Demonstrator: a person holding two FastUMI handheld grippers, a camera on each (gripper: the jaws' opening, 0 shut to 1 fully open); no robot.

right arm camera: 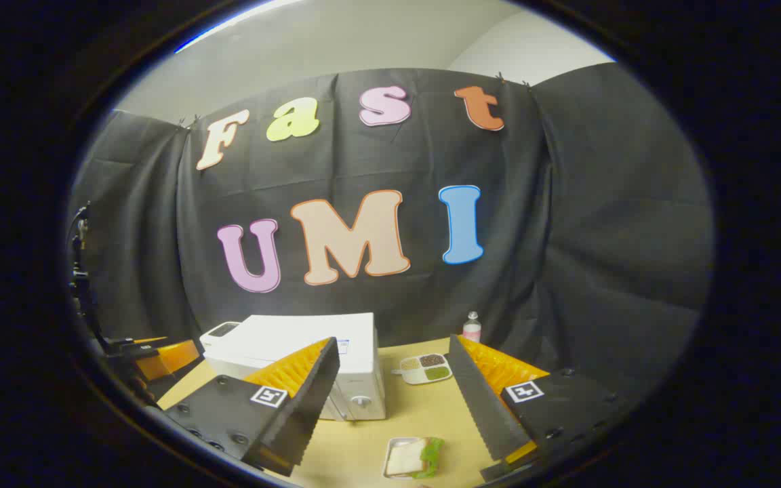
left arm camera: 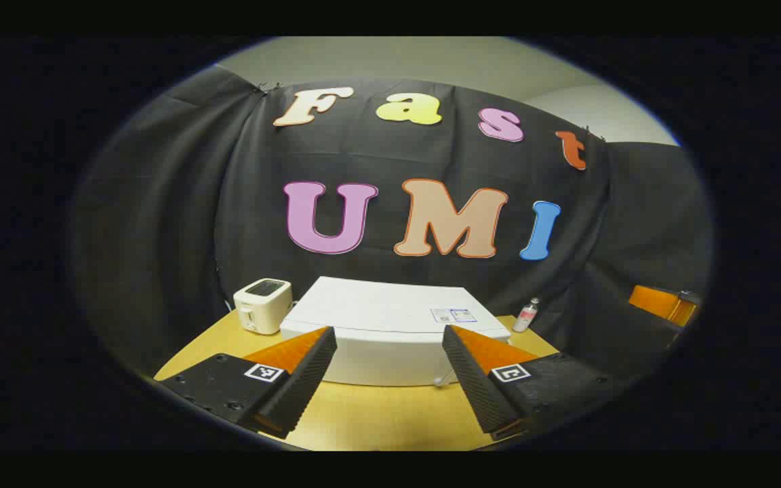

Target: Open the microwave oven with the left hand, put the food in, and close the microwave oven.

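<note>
While the microwave (left arm camera: 390,332) door is kept shut on the tabletop (left arm camera: 363,420), left tool (left arm camera: 389,339) held open, right tool (right arm camera: 394,349) held open, sandwich tray (right arm camera: 412,458) below, microwave sticker print unreadable.

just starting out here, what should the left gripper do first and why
Probably bring the left gripper, open and empty, down and forward to the front of the microwave. Its door looks closed, and the sandwich tray sits on the table.
</note>
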